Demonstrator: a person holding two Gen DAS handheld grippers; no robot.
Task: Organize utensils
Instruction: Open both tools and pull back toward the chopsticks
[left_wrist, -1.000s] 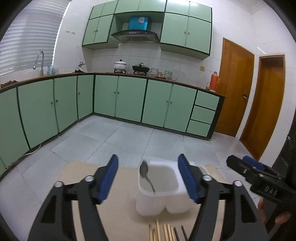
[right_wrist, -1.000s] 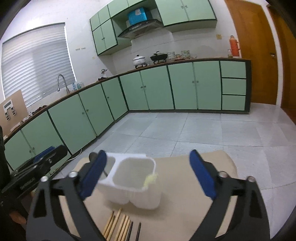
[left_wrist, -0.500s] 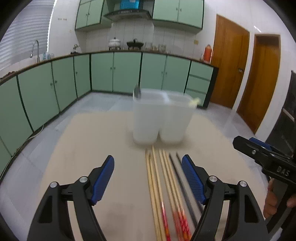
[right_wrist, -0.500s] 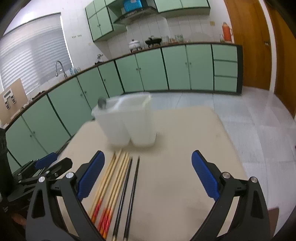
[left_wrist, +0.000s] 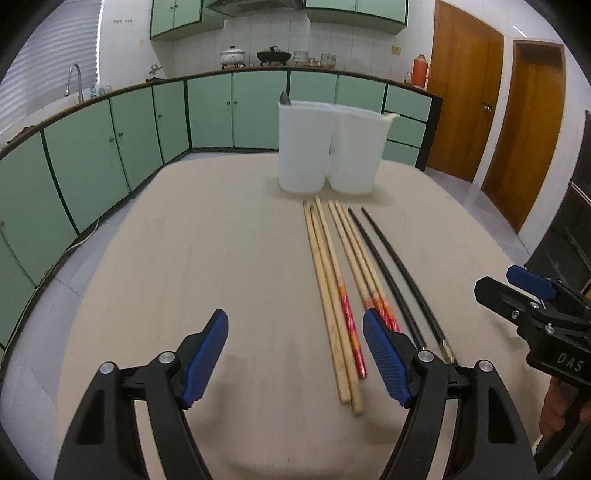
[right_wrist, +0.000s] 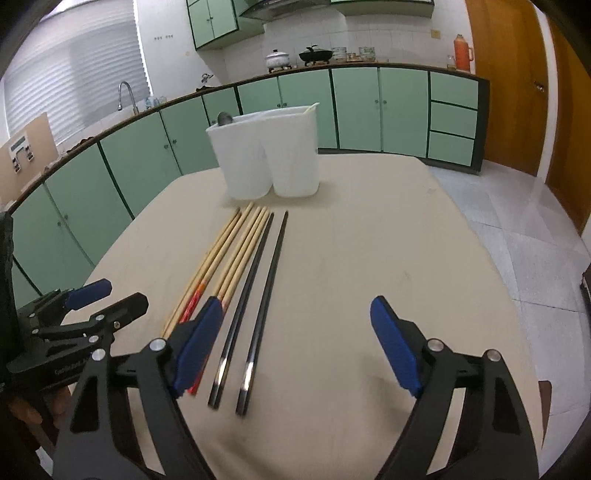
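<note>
While both tongs hover over the beige table (left_wrist: 229, 258), the left tongs (left_wrist: 295, 354) stand spread and empty, and the right tongs (right_wrist: 295, 343) are closing on nothing. Chopsticks (left_wrist: 343, 280) lie ahead between them, the white holder (left_wrist: 328, 147) beyond their tips. Green cabinets (left_wrist: 236, 110) and wooden doors (left_wrist: 461, 103) ring the room.

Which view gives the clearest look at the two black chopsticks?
The right wrist view: both black chopsticks lie uncovered from tip to end, ahead of the right tool. In the left wrist view, the left tool's finger covers part of the black chopsticks.
</note>
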